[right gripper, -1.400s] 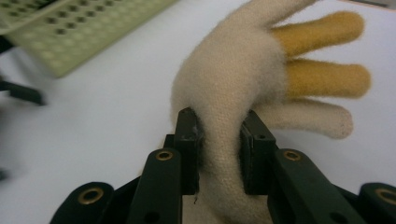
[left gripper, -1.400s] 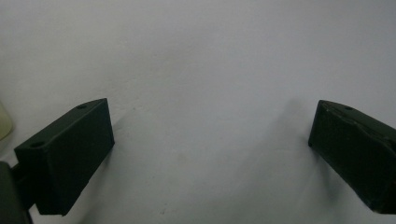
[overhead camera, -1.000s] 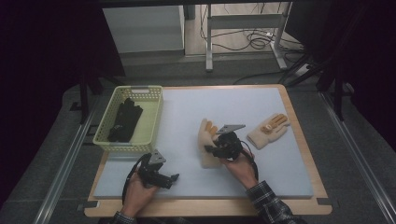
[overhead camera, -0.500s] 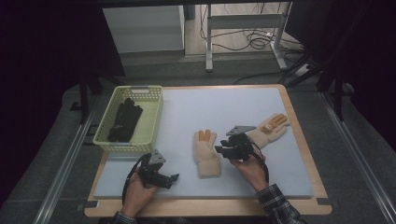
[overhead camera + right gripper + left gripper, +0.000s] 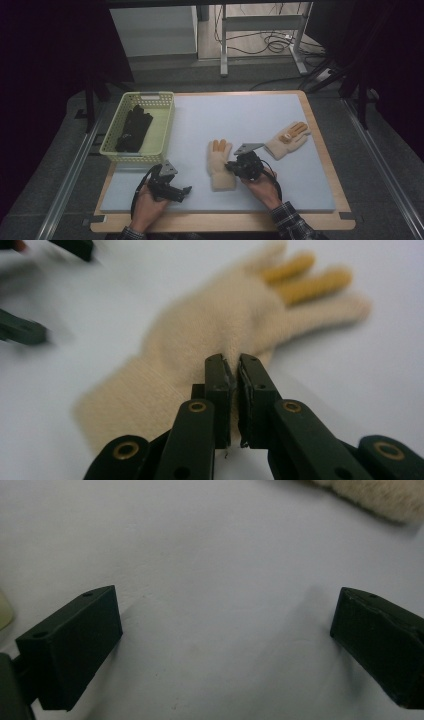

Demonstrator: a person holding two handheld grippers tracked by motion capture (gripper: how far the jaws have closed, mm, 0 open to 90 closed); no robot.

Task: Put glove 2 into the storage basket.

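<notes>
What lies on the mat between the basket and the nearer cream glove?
Nothing: in the high view the stretch of grey mat between the basket and the nearer cream glove is bare.

Closed hand-held gripper [image 5: 234,371] against cream glove's [image 5: 200,335] edge

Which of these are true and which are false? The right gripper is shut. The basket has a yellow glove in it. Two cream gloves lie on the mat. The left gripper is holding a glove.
1. The right gripper is shut: true, its jaws have just closed at the edge of the near cream glove.
2. False: the basket holds black gloves.
3. True: the far cream glove lies beyond.
4. False: the left gripper is open over the bare mat.
</notes>
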